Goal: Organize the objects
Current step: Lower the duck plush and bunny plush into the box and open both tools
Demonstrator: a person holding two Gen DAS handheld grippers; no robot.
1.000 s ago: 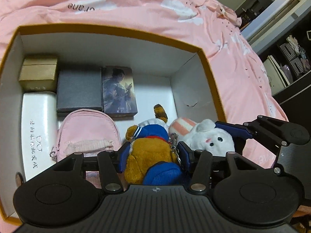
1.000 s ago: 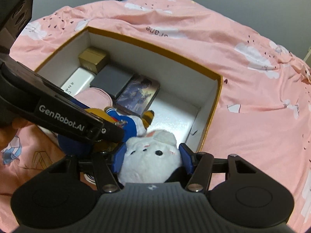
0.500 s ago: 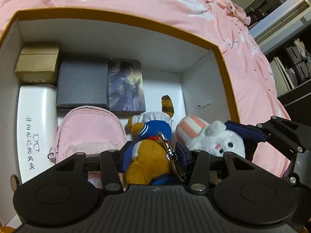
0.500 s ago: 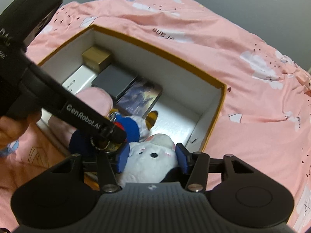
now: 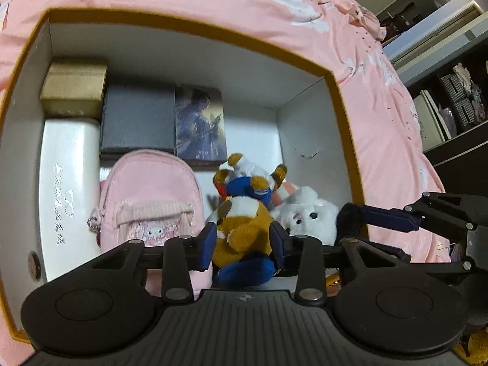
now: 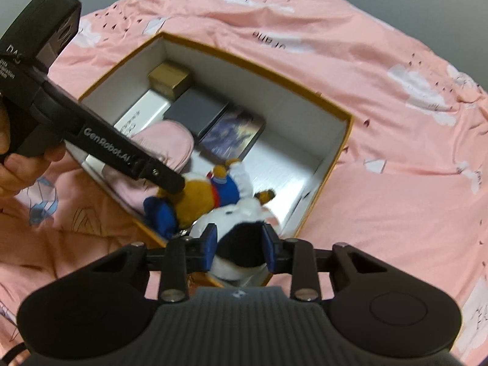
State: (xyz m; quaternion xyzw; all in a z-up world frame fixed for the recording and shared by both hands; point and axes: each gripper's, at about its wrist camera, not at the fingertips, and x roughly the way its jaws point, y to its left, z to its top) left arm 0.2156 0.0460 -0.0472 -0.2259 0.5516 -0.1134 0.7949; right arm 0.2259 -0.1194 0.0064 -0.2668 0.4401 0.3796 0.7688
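Plush toys sit side by side at the near right of the white cardboard box with the mustard rim on the pink bed. The left hand-held gripper reaches in from 6 o'clock, its blue pads closed on the brown plush dog in a blue sailor top, which lies head toward 12 o'clock. The right hand-held gripper comes in from 6 o'clock in its own view, closed on the white plush bunny, which lies touching the dog at its 3 o'clock. A hand grips the left tool's handle at 9 o'clock.

Compared with a second ago, both toys are lower and deeper inside the box, and the dog has tipped forward.

At 9 o'clock from the dog lies a pink mini backpack; beyond it a white glasses case, a gold box, a grey flat box and a picture card tin.
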